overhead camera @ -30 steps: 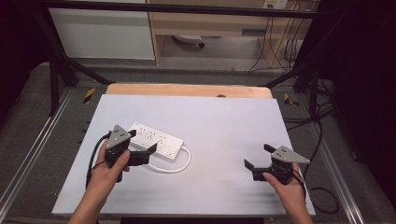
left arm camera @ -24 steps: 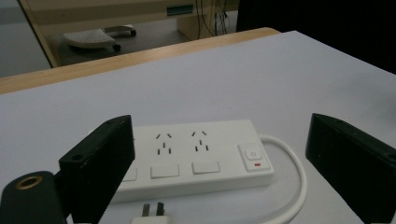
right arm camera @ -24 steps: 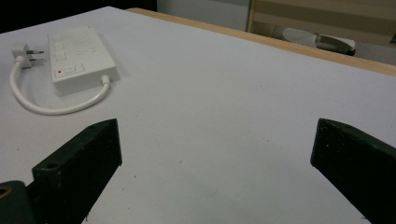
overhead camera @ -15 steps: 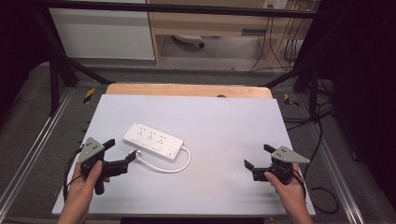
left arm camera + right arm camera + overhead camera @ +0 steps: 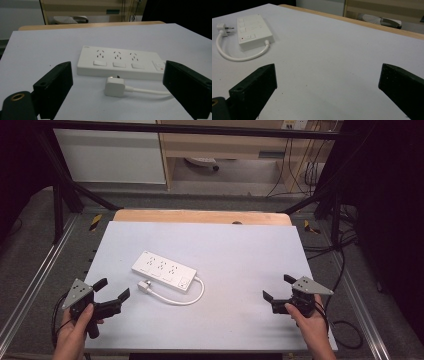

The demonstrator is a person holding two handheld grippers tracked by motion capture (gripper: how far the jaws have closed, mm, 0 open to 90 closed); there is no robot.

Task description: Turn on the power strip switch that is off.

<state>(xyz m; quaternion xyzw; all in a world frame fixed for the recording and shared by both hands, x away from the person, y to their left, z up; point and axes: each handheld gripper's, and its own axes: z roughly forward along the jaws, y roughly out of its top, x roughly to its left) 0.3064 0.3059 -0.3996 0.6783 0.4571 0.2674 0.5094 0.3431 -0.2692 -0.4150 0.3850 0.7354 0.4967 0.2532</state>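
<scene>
In the high view the left gripper (image 5: 113, 290) has drawn back to the table's near-left corner since a second ago; jaws wide, empty. The power strip (image 5: 164, 271) lies up and right of it, well apart, long axis running far-left to near-right.

In the left gripper view the strip (image 5: 120, 62) lies crosswise ahead, its plug (image 5: 114, 86) nearer.

In the right gripper view the right gripper (image 5: 327, 82) gapes empty

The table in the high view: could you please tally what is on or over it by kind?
Power strip with its plug: 1
Open grippers: 2, left gripper and right gripper
Total: 3
</scene>
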